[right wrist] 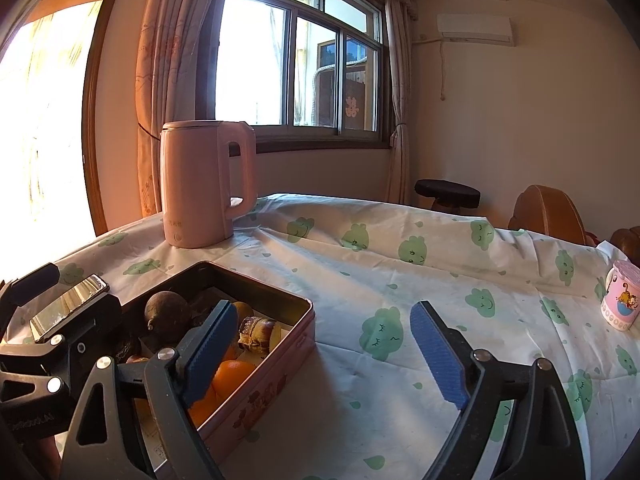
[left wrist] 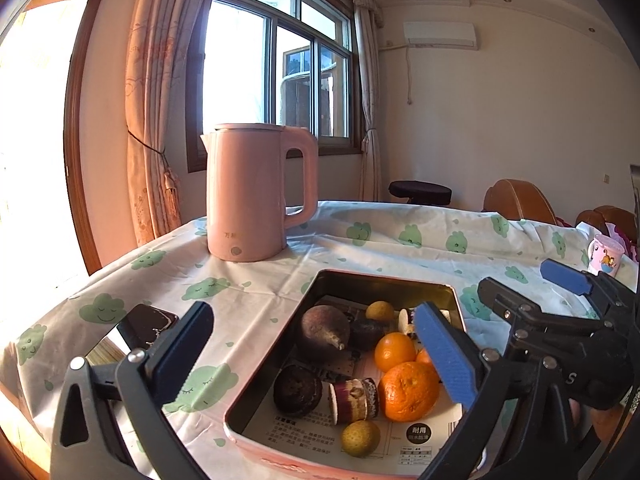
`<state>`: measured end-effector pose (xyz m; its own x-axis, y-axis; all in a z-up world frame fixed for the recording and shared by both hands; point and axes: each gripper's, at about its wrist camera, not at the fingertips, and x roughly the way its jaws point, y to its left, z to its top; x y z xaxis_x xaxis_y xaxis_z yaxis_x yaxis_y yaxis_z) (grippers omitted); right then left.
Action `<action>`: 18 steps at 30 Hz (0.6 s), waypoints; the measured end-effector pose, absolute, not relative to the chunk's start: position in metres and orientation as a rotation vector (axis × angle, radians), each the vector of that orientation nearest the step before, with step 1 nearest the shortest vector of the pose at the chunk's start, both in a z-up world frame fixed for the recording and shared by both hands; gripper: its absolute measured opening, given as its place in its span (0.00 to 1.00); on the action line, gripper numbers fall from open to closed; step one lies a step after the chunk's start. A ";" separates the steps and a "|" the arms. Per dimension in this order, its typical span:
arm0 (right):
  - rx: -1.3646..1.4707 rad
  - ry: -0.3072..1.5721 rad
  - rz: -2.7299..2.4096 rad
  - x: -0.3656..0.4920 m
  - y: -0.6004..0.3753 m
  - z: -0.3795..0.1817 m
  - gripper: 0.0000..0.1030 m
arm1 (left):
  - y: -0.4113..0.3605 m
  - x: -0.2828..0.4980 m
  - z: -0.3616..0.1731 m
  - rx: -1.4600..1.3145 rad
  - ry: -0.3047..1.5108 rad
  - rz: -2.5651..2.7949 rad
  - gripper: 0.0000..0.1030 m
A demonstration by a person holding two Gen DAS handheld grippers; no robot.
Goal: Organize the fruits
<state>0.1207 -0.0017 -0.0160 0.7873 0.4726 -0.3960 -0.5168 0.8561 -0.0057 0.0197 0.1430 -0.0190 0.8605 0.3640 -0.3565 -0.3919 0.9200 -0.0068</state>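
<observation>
A pink rectangular tin (left wrist: 456, 300) on the table holds several fruits: oranges (left wrist: 408, 390), a dark brown round fruit (left wrist: 324, 332), a dark wrinkled fruit (left wrist: 298, 390), small yellow-green fruits (left wrist: 360, 438) and a small purple cup (left wrist: 354, 400) on its side. My left gripper (left wrist: 316, 354) is open and empty, just above the tin's near end. My right gripper (right wrist: 324, 354) is open and empty, beside the tin (right wrist: 296, 344) on its right, over bare cloth. The right gripper also shows in the left wrist view (left wrist: 520, 284).
A pink kettle (left wrist: 256, 192) stands at the back left of the table. A phone (left wrist: 136, 330) lies left of the tin. A pink cartoon mug (right wrist: 622, 296) stands at the far right. The cloth (right wrist: 400, 280) has green cloud prints. Chairs stand behind.
</observation>
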 end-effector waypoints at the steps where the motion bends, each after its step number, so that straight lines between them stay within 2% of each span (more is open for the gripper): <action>1: -0.115 0.395 0.533 0.121 -0.002 -0.016 0.87 | 0.143 0.020 -0.019 -0.078 0.357 0.399 1.00; 18: -0.110 0.384 0.525 0.119 -0.005 -0.015 0.87 | 0.141 0.021 -0.019 -0.071 0.362 0.416 1.00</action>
<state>0.1187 -0.0047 -0.0147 0.7960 0.4676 -0.3843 -0.5083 0.8612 -0.0050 0.0213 0.1413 -0.0186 0.8518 0.3827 -0.3579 -0.4076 0.9132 0.0063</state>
